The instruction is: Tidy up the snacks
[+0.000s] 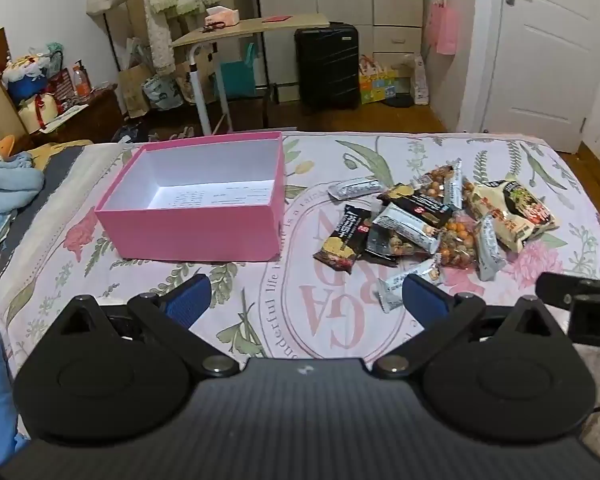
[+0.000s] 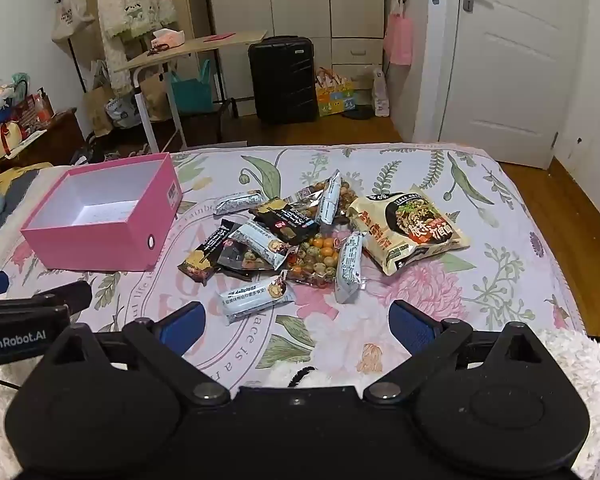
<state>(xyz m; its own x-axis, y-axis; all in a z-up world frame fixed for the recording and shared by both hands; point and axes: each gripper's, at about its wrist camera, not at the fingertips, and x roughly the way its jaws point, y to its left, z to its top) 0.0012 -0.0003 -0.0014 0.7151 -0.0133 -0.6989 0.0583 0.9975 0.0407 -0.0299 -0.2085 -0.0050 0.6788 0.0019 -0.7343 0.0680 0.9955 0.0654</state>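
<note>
Both grippers are held wide open over the near part of a bed, with nothing between the blue pads: the left gripper (image 1: 306, 294) is seen above the printed sheet (image 1: 100, 280), just short of the pink box (image 1: 188, 236), and the right gripper (image 2: 296, 320) is seen just short of the snack pile (image 2: 300, 240). One pale bar (image 2: 256, 298) lies nearest the right gripper, just ahead of its left pad (image 2: 184, 320), apart from it. The pile is spread on the sheet to the right of the box and near it without touching. Several more pale bars, two dark packets (image 2: 286, 220) and clear bags of coloured nuts (image 2: 316, 264) are heaped together, overlapping. A large noodle pack (image 2: 408, 232) is laid at the right edge of the pile, flat and slightly tilted. The box stands open, its white inside showing only a printed sheet of paper on the floor. A label and a round hole are visible on its right side wall. Part of the left gripper's body is caught at the left edge of the right wrist view. Beyond the bed, a black suitcase (image 1: 328, 66), a small desk (image 1: 252, 26), a white door (image 1: 552, 44) and a wardrobe are seen. Blue cloth (image 1: 8, 184) is bunched at the bed's left side.
</note>
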